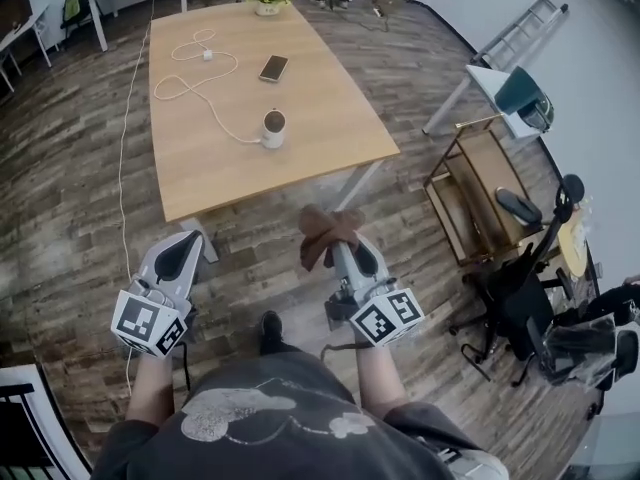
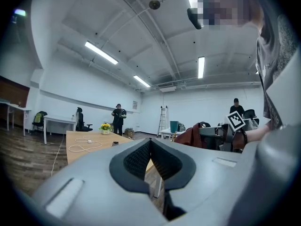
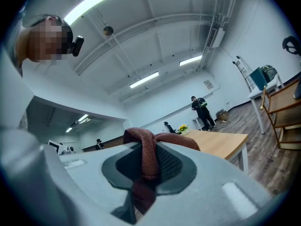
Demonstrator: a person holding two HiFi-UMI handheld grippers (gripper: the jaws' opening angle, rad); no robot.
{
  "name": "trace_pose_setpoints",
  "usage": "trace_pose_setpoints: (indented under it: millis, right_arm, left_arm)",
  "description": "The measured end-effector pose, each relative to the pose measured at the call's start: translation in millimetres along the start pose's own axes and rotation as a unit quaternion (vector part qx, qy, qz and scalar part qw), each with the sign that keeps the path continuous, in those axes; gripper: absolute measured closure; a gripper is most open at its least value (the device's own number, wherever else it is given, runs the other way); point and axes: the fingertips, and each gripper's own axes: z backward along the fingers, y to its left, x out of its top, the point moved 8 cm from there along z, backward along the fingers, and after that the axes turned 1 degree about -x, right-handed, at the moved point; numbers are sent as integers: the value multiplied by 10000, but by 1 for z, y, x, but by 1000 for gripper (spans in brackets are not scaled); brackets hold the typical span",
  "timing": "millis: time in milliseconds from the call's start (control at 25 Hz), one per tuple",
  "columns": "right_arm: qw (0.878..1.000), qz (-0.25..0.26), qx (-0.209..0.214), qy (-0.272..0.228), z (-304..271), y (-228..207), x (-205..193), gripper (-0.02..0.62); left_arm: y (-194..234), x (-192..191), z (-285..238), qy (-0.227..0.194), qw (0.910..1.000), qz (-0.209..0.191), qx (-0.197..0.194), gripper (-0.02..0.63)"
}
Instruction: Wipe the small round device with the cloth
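Tongs check: right tongs (image 3: 149, 160) are clenched on the brown cloth (image 3: 146, 157), with a fold pinched between the pads and the rest bunched over the tips. Left tongs (image 2: 150, 147) are closed pad to pad, with nothing between.

Both are held low in front of the person, over the wooden floor (image 1: 60, 218), short of the table (image 1: 330, 138).

The table carries a white cable (image 1: 195, 80), a phone (image 1: 273, 67) and the small round device (image 1: 273, 127). The device stands upright at the cable's near end, towards the near side of the top, well apart from both tongs.

Step in hand, as judged: approach, cloth gripped, wiping not begun.

Next move: carry the cloth forward onto the device and press with the bunched part. The device looks light, so it may slide or tip. The left tongs could steady it.
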Motion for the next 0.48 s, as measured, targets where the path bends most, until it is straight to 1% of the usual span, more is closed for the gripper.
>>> trace_pose_setpoints:
  millis: [80,200,360,480]
  right_arm:
    - [10000,6,34,47,-12,-14,5,541]
    - [9999,9,105,95,-31,-33,10,541]
    - [9994,31,256,247,-49,-52,13,541]
    - [9989,42,313,341,-64,-65,14,541]
  left_arm:
    - [4,2,-13,-16,10000,-29,65,588]
    - [13,-8,-32,-21,9999,-15,153,588]
    - [18,-21,-55,213,9992,78,325,588]
    - [22,-24,-67,196,9988,91,430,588]
